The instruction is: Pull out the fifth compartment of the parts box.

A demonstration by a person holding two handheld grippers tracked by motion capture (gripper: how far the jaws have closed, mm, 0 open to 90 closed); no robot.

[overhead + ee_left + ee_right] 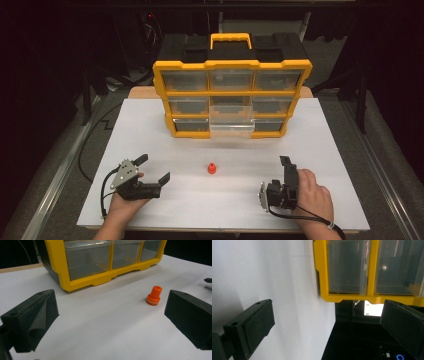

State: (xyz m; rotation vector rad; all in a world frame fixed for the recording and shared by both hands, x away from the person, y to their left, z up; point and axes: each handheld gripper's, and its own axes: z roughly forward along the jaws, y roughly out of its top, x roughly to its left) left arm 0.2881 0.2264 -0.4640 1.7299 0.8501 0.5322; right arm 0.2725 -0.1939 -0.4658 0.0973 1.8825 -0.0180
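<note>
Left gripper (154,168) held low at the near left of the table (330,145), jaws spread wide and empty, aimed toward the middle. Between those jaws in the left gripper view, an orange plug (154,296) standing upright on the white top, nearer the right-hand jaw but clear of both. From above, same plug (212,168) alone near the table's middle, well apart from either gripper and a fair way in front of the organizer (232,64). Right gripper (287,167) at the near right, gripped by the right hand (312,195), turned on its side with jaws pointing away toward the far edge; jaws parted in the right gripper view (327,325), holding nothing. Cable trailing from each gripper back toward the wrists. Farther out, yellow-framed organizer standing upright at the far middle of the table, three rows of clear drawers, yellow handle on top. Bottom middle drawer (231,125) pulled out toward the near side; the rest flush with the frame. Beyond the table, dark floor and stands.
</note>
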